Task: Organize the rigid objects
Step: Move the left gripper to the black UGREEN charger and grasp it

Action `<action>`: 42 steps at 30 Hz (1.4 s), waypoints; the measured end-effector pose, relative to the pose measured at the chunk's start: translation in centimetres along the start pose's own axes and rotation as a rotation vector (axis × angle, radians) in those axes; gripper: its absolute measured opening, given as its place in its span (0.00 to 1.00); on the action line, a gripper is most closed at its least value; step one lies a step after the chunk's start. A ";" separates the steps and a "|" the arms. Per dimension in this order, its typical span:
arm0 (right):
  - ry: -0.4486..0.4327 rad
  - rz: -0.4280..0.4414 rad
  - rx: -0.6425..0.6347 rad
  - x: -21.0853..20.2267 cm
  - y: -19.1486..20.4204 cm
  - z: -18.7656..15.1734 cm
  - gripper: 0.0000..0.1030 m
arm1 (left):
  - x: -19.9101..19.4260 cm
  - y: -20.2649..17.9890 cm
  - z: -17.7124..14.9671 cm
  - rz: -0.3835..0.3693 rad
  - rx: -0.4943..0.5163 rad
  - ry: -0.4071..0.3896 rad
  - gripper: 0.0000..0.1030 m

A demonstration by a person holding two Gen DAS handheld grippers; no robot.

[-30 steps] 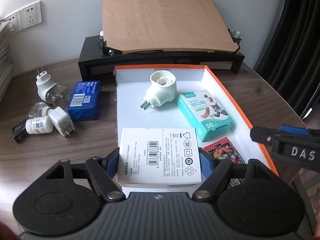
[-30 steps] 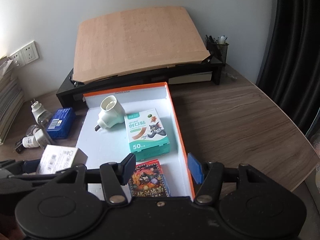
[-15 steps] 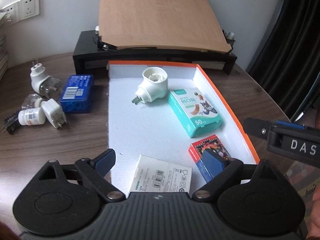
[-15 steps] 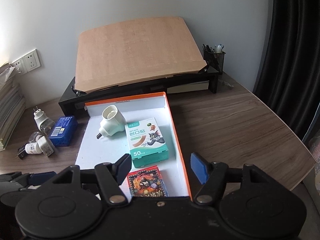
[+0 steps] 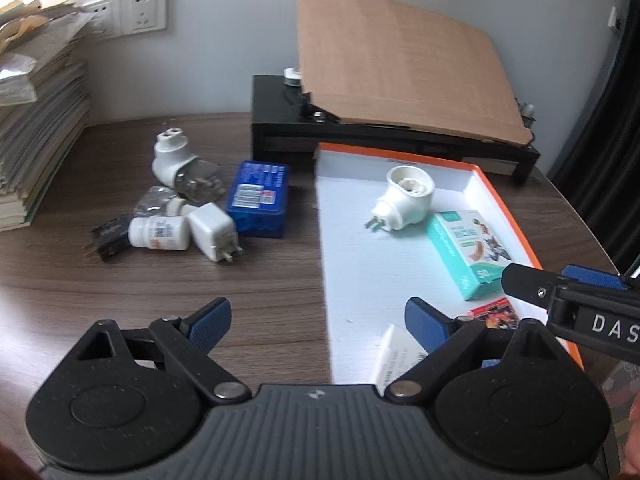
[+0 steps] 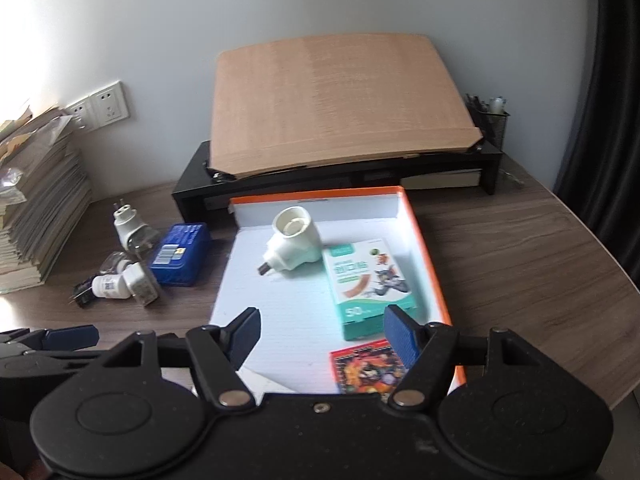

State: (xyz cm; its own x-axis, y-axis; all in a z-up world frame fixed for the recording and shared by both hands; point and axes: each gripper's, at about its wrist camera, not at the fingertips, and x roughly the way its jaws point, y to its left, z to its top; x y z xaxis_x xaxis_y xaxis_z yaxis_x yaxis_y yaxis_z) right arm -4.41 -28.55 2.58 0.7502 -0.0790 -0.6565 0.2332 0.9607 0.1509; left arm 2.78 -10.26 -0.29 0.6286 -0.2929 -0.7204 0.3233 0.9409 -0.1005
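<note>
An orange-rimmed white box lid (image 5: 508, 208) (image 6: 424, 240) holds a white plug adapter (image 5: 406, 202) (image 6: 292, 244), a teal bandage box (image 5: 468, 252) (image 6: 370, 280), a red card pack (image 5: 496, 310) (image 6: 368, 366) and a white adapter box (image 5: 394, 356) at its near edge. My left gripper (image 5: 318, 324) is open and empty above the lid's left edge. My right gripper (image 6: 322, 336) is open and empty over the lid's near end; it also shows in the left wrist view (image 5: 568, 300). Loose on the table lie a blue box (image 5: 260, 198) (image 6: 180, 252), a white charger (image 5: 214, 230), a pill bottle (image 5: 160, 232) and another white plug (image 5: 172, 160).
A black monitor stand (image 5: 360, 136) (image 6: 340, 176) with a tilted wooden board (image 5: 400, 64) stands behind the lid. A stack of papers (image 5: 36, 120) (image 6: 36, 196) is at the far left. A black pen holder (image 6: 494, 120) sits at the back right. A dark curtain (image 6: 616, 120) hangs on the right.
My left gripper opened and let the white adapter box go at the lid's near edge, then swung left toward the loose items. My right gripper stayed open.
</note>
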 end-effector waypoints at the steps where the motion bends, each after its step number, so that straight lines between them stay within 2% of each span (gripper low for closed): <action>1: 0.001 0.005 -0.006 0.1 0.4 0.0 0.78 | -0.1 0.4 0.0 0.007 -0.008 -0.002 0.93; 24: 0.036 0.113 -0.092 3.1 9.3 0.3 0.78 | -0.5 9.5 0.4 0.124 -0.095 -0.008 0.93; 29: 0.039 0.118 -0.101 3.8 10.8 0.4 0.78 | 0.6 12.8 1.0 0.181 -0.095 -0.009 0.93; 33: 0.044 0.104 -0.094 4.3 11.6 0.3 0.78 | 2.4 15.7 1.9 0.202 -0.050 -0.005 0.93; 36: 0.050 0.095 -0.089 4.7 12.1 0.3 0.78 | 3.9 17.3 2.9 0.191 0.031 -0.004 0.92; 39: 0.057 0.082 -0.085 5.2 12.7 0.2 0.78 | 5.3 18.4 3.6 0.166 0.118 -0.003 0.92; 42: 0.065 0.067 -0.085 5.7 13.4 0.1 0.78 | 6.9 19.0 4.0 0.110 0.202 0.017 0.91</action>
State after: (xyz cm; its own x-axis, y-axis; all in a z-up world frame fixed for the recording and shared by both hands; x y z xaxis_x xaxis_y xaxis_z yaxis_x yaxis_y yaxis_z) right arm 3.07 -16.13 0.96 0.7201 0.0011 -0.6939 0.1280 0.9826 0.1345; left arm 16.12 4.86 -4.44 0.6564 -0.1855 -0.7313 0.3892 0.9136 0.1176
